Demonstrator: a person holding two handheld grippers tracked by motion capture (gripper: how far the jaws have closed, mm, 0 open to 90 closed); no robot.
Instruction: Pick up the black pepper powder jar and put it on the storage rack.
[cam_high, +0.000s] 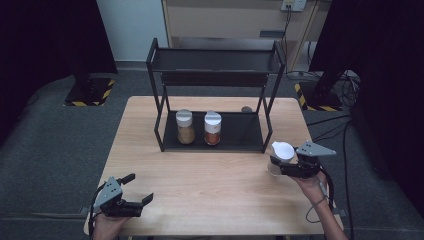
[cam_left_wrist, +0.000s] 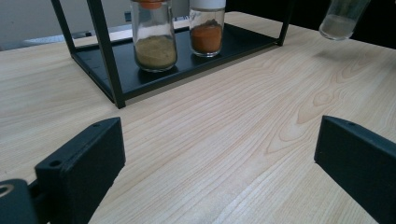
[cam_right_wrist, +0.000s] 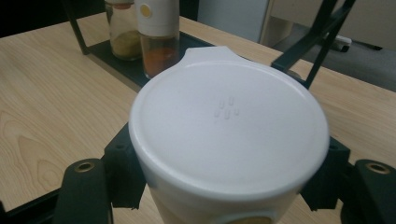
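My right gripper (cam_high: 286, 166) is shut on a glass spice jar with a white lid (cam_high: 281, 151) at the table's right side. The jar is tilted and hangs a little above the wood, with its shadow below it. In the right gripper view the white lid (cam_right_wrist: 229, 126) sits between both jaws of the right gripper (cam_right_wrist: 229, 179). From the left gripper view the jar's bottom (cam_left_wrist: 343, 18) holds pale powder. My left gripper (cam_high: 139, 188) rests open near the front left edge, and nothing lies between the jaws of this left gripper (cam_left_wrist: 219, 158).
A black two-tier rack (cam_high: 250, 135) stands at the table's back middle. On its lower shelf are a jar of tan powder (cam_high: 185, 127) and a jar of orange powder (cam_high: 212, 129). Bare wood lies between the rack and both grippers.
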